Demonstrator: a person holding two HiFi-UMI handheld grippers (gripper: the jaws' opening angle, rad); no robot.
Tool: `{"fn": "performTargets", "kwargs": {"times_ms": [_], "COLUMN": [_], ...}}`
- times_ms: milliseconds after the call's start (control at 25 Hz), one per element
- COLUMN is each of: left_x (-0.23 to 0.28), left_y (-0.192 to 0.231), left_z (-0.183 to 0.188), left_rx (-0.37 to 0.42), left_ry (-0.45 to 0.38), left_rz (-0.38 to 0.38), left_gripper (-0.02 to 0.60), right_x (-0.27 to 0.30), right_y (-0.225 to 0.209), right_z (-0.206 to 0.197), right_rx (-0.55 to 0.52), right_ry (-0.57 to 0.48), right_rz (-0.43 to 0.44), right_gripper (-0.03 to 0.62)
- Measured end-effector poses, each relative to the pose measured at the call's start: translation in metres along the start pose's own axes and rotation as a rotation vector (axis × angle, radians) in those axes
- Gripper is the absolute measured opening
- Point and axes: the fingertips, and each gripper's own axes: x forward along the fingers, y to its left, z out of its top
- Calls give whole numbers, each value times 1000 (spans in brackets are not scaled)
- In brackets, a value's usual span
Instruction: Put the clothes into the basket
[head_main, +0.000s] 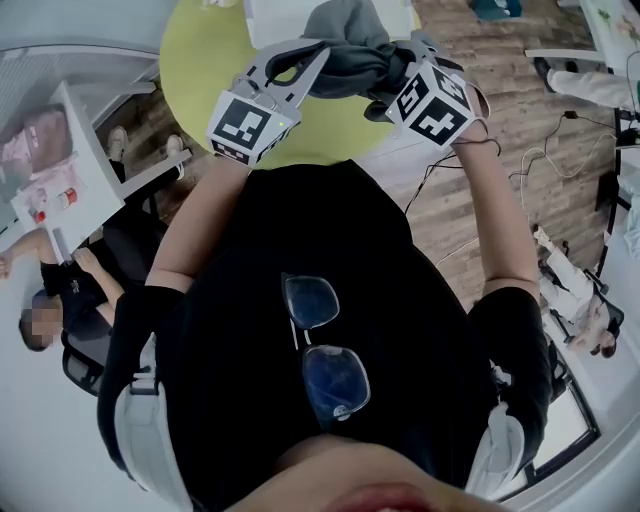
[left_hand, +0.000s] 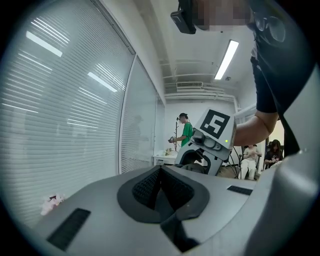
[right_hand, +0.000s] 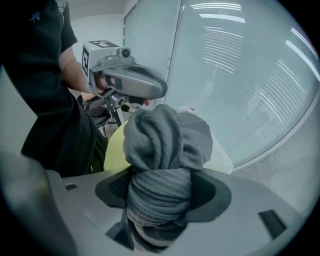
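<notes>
My right gripper (right_hand: 160, 192) is shut on a bunched grey garment (right_hand: 162, 150), which bulges up out of its jaws. In the head view that garment (head_main: 350, 45) hangs raised over the yellow-green round table (head_main: 200, 60), between my right gripper (head_main: 390, 75) and my left gripper (head_main: 318, 52). My left gripper (left_hand: 160, 185) is shut, its pads meeting with nothing showing between them. Its tip is right beside the cloth. A white perforated surface (right_hand: 220, 152) shows behind the garment; I cannot tell whether it is the basket.
A glass wall with blinds (left_hand: 75, 100) runs along one side. A white desk (head_main: 60, 170) and a seated person (head_main: 60, 280) are at the left. Cables (head_main: 540, 160) lie on the wood floor at the right. A person in green (left_hand: 186, 132) stands far off.
</notes>
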Motion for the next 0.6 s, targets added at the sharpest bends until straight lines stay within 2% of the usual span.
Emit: {"fn": "performTargets", "kwargs": {"times_ms": [160, 360, 600], "left_x": [-6, -14, -15], "left_y": [15, 34, 61], "left_z": [12, 23, 27], "left_rx": [0, -12, 2], "left_ry": [-20, -39, -60], "left_rz": [34, 80, 145], "left_gripper": [11, 11, 11], "right_x": [-6, -11, -2], "right_y": [-23, -55, -93], "right_z": [21, 47, 69], "right_rx": [-108, -251, -320], "right_ry": [6, -3, -21], "right_rz": [-28, -104, -168], "right_gripper": [318, 318, 318]}}
